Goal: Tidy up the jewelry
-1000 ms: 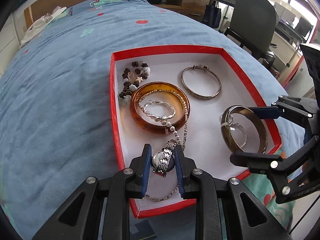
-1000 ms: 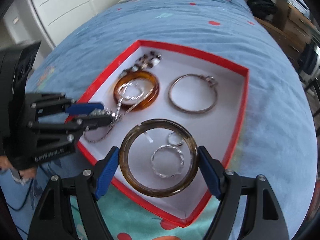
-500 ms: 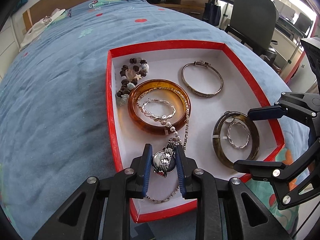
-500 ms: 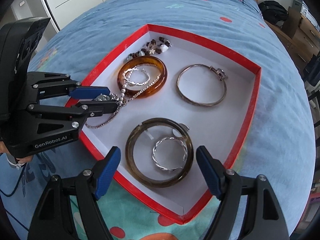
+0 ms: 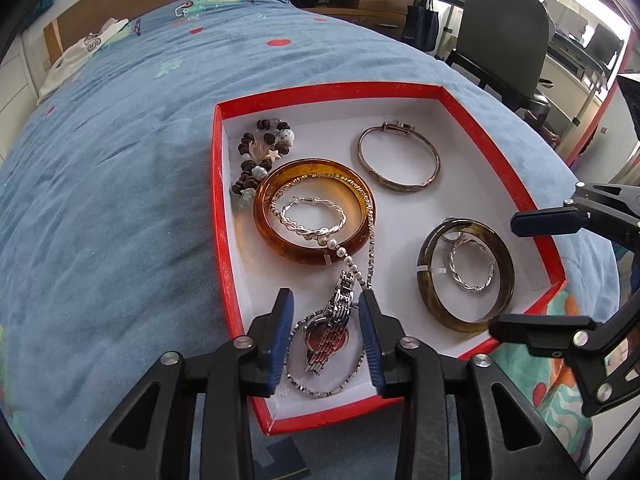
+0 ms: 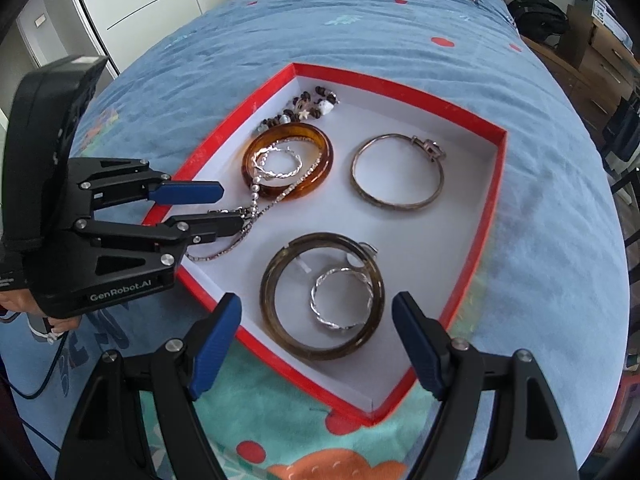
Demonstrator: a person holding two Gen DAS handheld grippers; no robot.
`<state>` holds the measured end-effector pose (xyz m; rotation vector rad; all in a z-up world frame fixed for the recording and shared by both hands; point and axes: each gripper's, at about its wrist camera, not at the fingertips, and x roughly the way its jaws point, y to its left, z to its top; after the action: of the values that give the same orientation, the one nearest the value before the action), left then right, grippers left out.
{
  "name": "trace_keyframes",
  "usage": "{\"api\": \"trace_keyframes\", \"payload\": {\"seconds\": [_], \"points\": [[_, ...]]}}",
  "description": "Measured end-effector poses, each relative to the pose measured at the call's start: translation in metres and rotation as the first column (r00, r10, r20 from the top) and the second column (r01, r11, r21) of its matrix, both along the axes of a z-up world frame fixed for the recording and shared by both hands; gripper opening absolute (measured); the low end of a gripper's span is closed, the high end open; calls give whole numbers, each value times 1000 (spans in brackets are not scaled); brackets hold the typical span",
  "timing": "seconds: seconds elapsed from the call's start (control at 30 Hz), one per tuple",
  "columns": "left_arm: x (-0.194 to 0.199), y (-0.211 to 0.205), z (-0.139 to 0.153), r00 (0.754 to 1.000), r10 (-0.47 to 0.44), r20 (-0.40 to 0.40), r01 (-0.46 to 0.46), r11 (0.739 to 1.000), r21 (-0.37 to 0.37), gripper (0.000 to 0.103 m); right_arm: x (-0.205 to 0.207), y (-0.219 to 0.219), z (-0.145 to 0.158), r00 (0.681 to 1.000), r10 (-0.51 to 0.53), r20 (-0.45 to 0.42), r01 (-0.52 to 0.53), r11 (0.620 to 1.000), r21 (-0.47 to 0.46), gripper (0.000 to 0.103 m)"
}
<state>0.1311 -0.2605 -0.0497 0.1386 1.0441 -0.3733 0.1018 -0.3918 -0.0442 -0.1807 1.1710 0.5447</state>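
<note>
Left gripper (image 5: 326, 330) jaws opening, releasing the wristwatch (image 5: 326, 332) at the red box's (image 5: 219, 208) near edge. Right gripper (image 6: 316, 346) spread, empty. Next: withdraw cleanly.

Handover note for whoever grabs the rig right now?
Left gripper: jaws opening, watch lies between the fingers on the floor of the red box, not pressed.
Right gripper: open, empty, above the dark bangle with a silver ring inside it.
Also boxed: amber bangle, silver bangle, bead bracelet, and a chain draped across the amber bangle.
Left: untangle the chain, tidy the layout.
</note>
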Motion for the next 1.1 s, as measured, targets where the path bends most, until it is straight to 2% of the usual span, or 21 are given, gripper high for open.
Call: {"api": "trace_keyframes", "payload": {"seconds": [0.37, 0.57, 0.7, 0.87, 1.1], "points": [[-17, 8, 28, 999, 15, 35, -14, 999, -34, 52, -20, -21, 26, 991, -130, 32, 129, 991, 44, 77], [-34, 18, 50, 994, 69, 83, -67, 997, -28, 68, -35, -20, 38, 970, -238, 51, 234, 970, 71, 77], [-49, 27, 60, 984, 127, 127, -126, 992, -12, 77, -49, -12, 45, 951, -304, 65, 298, 951, 87, 77], [-65, 43, 67, 965, 198, 173, -200, 980, -2, 83, -70, 5, 53, 925, -366, 101, 358, 929, 88, 77], [-82, 65, 63, 946, 268, 185, -272, 962, -6, 86, -89, 23, 55, 892, -423, 156, 415, 906, 84, 77]]}}
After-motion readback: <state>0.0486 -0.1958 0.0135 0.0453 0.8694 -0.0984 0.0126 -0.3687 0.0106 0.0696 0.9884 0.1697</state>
